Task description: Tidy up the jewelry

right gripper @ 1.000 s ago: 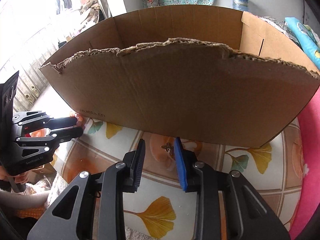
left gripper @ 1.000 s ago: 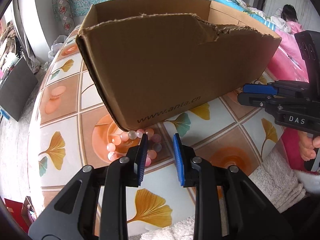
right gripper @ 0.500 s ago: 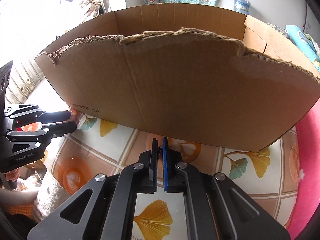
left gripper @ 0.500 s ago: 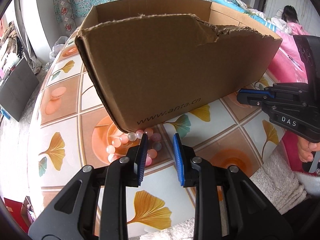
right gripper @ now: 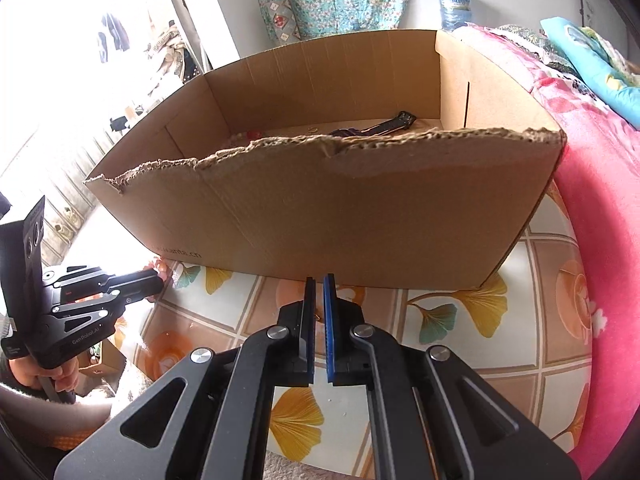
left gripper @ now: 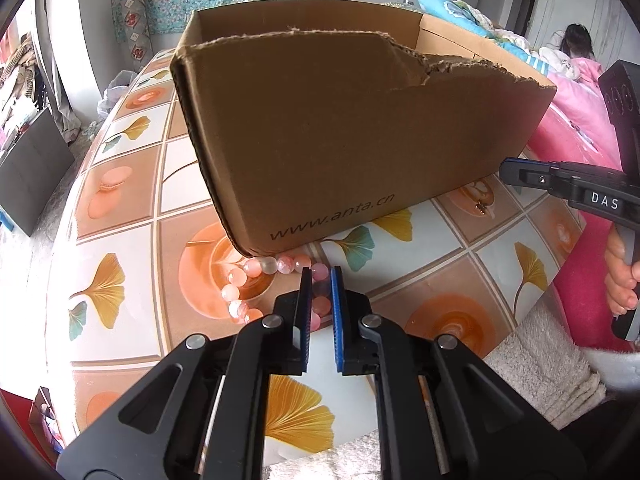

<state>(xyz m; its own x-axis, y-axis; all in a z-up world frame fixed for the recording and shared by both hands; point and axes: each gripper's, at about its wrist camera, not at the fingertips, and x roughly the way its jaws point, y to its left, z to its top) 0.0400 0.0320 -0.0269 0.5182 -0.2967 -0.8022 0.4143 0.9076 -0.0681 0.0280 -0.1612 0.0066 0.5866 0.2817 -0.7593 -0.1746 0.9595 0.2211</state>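
A bracelet of pink and clear beads (left gripper: 256, 268) lies on the table at the front corner of the cardboard box (left gripper: 340, 140). My left gripper (left gripper: 320, 270) is over it with its jaws closing, and the pads press on a bead between them. My right gripper (right gripper: 318, 278) is shut before the box (right gripper: 320, 208); a gold glint shows through the slit between its pads. In the left wrist view a small gold piece (left gripper: 482, 208) sits on the tablecloth just below the right gripper (left gripper: 502, 170). I cannot tell if it is held.
The box holds a dark strap (right gripper: 384, 124) and a small red thing (right gripper: 252, 134). The round table (left gripper: 120, 208) has a ginkgo-leaf cloth. A white towel (left gripper: 540, 360) lies at its near edge, with pink bedding (right gripper: 592, 240) on the right. The left gripper (right gripper: 158, 280) shows at the box's left.
My left jaws have narrowed onto the beads. My right gripper shut from open, then rose and drew back, so the inside of the box came into view.
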